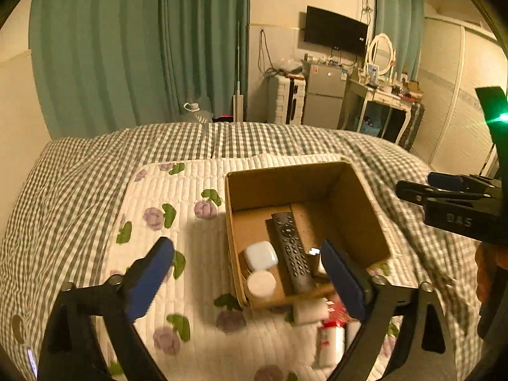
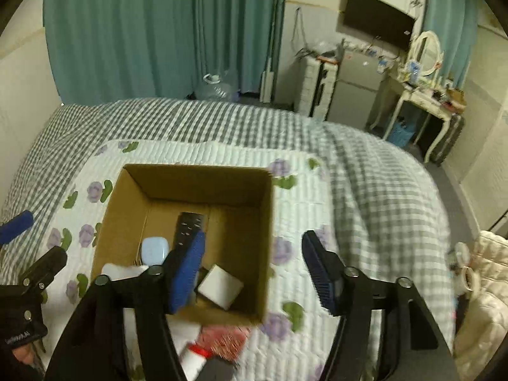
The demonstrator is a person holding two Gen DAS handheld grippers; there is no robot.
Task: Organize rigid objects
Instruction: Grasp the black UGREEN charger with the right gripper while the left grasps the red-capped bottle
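Observation:
An open cardboard box (image 1: pixel 365 209) (image 2: pixel 111 209) sits on the bed. Inside lie a black remote (image 1: pixel 292 250) (image 2: pixel 187 225), a pale blue case (image 1: pixel 261 255) (image 2: pixel 154 250), a white round lid (image 1: pixel 261 283) and a white block (image 2: pixel 220 285). My left gripper (image 1: pixel 250 273) is open and empty, over the box's near left corner. My right gripper (image 2: pixel 254 270) is open and empty, above the box's right wall. A white bottle with a red band (image 1: pixel 330 339) (image 2: pixel 197 354) and a red packet (image 2: pixel 227 338) lie in front of the box.
The bed has a floral white quilt (image 1: pixel 177 197) over a grey checked cover (image 2: pixel 381 171). Beyond stand green curtains (image 1: pixel 127 47), a fridge (image 1: pixel 324 95), a dressing table (image 2: pixel 422 98) and a cream jacket (image 2: pixel 482 301) at the right.

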